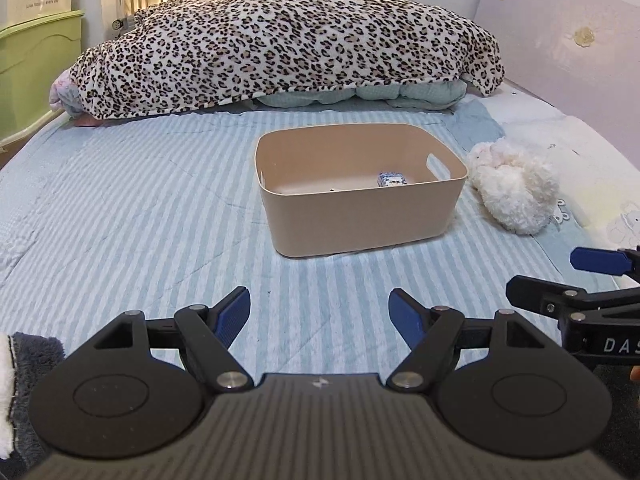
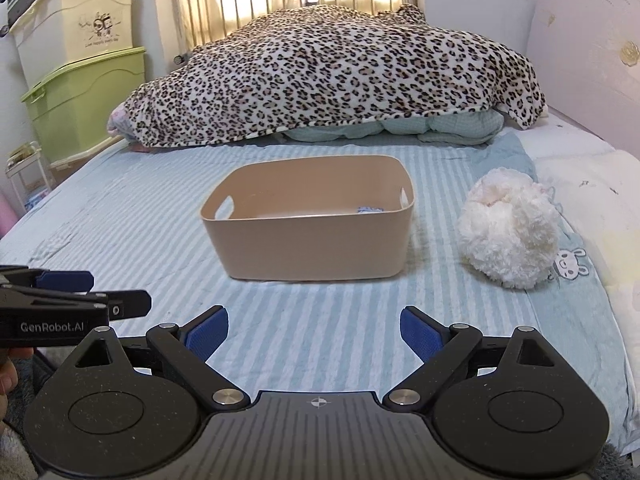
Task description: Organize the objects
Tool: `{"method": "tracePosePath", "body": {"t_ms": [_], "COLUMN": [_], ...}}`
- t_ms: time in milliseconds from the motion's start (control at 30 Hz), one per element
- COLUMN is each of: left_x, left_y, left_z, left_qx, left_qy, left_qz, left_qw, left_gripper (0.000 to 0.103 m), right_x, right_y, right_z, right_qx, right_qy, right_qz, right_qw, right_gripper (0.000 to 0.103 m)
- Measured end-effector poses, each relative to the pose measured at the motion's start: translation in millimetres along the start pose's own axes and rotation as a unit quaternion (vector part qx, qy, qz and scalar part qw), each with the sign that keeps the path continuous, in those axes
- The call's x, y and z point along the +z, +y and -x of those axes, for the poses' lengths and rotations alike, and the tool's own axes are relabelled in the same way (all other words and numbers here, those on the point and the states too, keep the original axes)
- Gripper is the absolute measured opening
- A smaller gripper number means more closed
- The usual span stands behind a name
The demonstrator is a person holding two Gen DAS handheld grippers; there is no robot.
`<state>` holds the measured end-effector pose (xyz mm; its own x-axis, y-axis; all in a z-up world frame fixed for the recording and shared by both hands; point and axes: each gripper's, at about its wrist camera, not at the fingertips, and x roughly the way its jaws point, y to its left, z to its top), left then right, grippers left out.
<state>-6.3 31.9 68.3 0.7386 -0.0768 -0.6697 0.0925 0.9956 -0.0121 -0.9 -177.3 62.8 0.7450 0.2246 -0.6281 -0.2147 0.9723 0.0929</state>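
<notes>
A tan plastic bin (image 1: 360, 216) (image 2: 308, 240) with cut-out handles stands on the blue striped bed. A small blue and white packet (image 1: 391, 179) lies inside it near the right wall; only its top edge (image 2: 370, 209) shows in the right wrist view. A white fluffy plush item (image 1: 514, 188) (image 2: 508, 228) lies on the bed to the right of the bin. My left gripper (image 1: 320, 316) is open and empty, well short of the bin. My right gripper (image 2: 314, 334) is open and empty too, beside the left one.
A leopard-print blanket (image 1: 280, 44) (image 2: 340, 76) is heaped over bedding at the far end by the metal headboard. Green and cream storage boxes (image 2: 84, 92) stand left of the bed. A wall panel (image 2: 588, 64) runs along the right side.
</notes>
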Motion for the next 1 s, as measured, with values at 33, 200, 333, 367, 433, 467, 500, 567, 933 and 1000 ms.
{"method": "tracePosePath", "body": {"t_ms": [33,200,333,367,433,467,500,567,933,1000], "left_x": [0.0,-0.7,-3.2,-3.5,-4.3,-4.8,-5.2,-5.7,-5.3,-5.2], "left_y": [0.0,1.6,1.5,1.2,2.3,2.7,3.0,3.1,0.1,-0.2], "left_z": [3.3,13.8,16.8,17.1,17.6,17.9,18.2,18.7,21.5,21.6], "left_qx": [0.0,-0.004,-0.002,0.0,0.002,0.003,0.004,0.004,-0.003,-0.002], "left_qy": [-0.001,-0.002,0.003,0.004,0.007,0.007,0.008,0.008,0.004,0.004], "left_qz": [-0.002,-0.004,-0.006,-0.006,-0.002,-0.002,-0.003,-0.005,-0.01,-0.01], "left_qw": [1.0,1.0,1.0,1.0,1.0,1.0,1.0,0.9999,0.9999,0.9999], "left_gripper": [0.077,0.077,0.077,0.077,0.077,0.076,0.076,0.076,0.076,0.076], "right_x": [0.4,4.2,5.6,6.0,6.9,7.3,7.9,8.7,7.4,7.3], "right_y": [1.8,4.7,7.5,8.9,10.6,10.5,10.0,9.1,8.6,8.4], "right_z": [2.3,14.0,20.2,21.5,23.2,24.2,25.4,27.3,27.4,27.0], "right_qx": [0.0,0.003,0.004,0.002,0.0,0.0,0.001,0.003,0.005,0.006], "right_qy": [-0.001,-0.004,-0.005,-0.006,-0.008,-0.009,-0.009,-0.01,-0.005,-0.003], "right_qz": [0.002,0.002,0.006,0.01,0.018,0.019,0.02,0.018,0.02,0.02], "right_qw": [1.0,1.0,1.0,1.0,1.0,1.0,1.0,1.0,1.0,1.0], "right_gripper": [0.094,0.094,0.094,0.094,0.094,0.094,0.094,0.094,0.094,0.094]}}
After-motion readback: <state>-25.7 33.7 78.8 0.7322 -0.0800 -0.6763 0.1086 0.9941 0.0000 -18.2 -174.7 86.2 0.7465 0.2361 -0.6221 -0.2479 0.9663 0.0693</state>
